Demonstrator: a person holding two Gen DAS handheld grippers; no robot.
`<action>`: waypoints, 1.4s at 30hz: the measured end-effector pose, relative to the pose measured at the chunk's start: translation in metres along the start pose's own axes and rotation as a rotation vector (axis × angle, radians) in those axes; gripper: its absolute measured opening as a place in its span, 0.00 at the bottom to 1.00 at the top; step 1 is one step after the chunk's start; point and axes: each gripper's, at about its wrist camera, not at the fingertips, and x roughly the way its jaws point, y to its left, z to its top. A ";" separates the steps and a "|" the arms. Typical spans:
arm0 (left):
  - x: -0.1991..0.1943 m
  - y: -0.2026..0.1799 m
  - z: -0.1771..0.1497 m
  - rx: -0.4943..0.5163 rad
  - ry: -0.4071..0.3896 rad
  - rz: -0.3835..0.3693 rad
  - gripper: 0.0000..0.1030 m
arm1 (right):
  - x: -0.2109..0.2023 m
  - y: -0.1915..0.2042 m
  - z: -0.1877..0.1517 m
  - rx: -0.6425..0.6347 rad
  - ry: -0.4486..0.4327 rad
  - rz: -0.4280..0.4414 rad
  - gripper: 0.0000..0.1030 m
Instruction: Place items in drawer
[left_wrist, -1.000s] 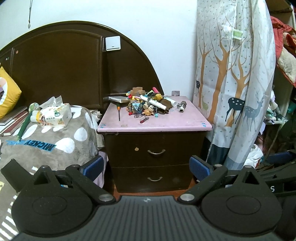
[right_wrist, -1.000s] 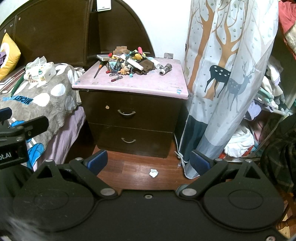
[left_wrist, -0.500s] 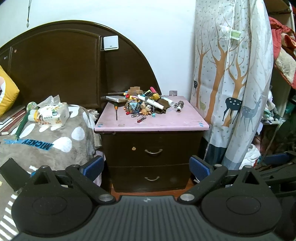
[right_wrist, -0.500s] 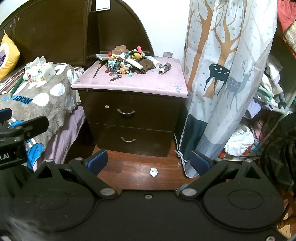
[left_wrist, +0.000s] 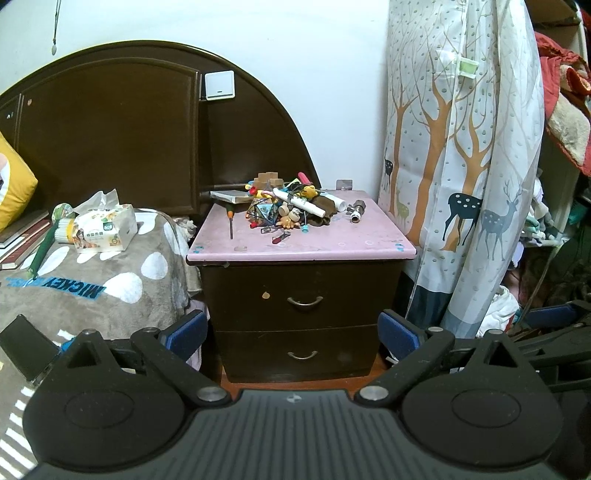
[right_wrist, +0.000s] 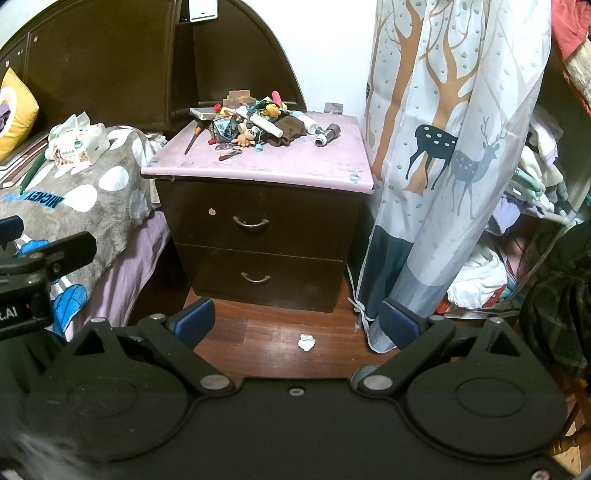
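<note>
Since a second ago the left view has drawn slightly nearer the nightstand (left_wrist: 301, 291), which now sits more centred; the right view has barely shifted. The left gripper (left_wrist: 291, 332) has its blue-padded fingers (left_wrist: 184, 330) spread wide and empty, touching nothing, aimed at the cabinet front. The right gripper (right_wrist: 297, 319) is likewise spread wide with nothing between its fingers (right_wrist: 400, 321), above the wooden floor (right_wrist: 273, 339), where a small white scrap (right_wrist: 306, 342) lies. Both drawers are shut: the upper drawer (right_wrist: 255, 218) and the lower drawer (right_wrist: 258, 275), each with a curved metal handle. The pile of small items (left_wrist: 291, 212) lies on the pink top near the back, with a screwdriver (left_wrist: 230, 221) to its left and a metal fitting (left_wrist: 356, 212) to its right. A bed with a spotted blanket (left_wrist: 92, 280) touches the cabinet's left side, a tissue pack (left_wrist: 103, 230) on it. A deer-print curtain (left_wrist: 461, 166) hangs just beside the right side.
</note>
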 end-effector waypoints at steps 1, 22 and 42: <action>0.000 0.000 0.000 0.001 0.000 0.000 0.97 | 0.000 -0.001 0.001 0.001 0.000 0.000 0.94; 0.040 0.013 0.028 -0.022 -0.011 -0.020 0.97 | 0.032 -0.002 0.021 -0.026 -0.015 0.029 0.94; 0.214 0.060 0.038 -0.201 0.003 -0.067 1.00 | 0.182 0.008 0.055 -0.494 -0.102 0.060 0.99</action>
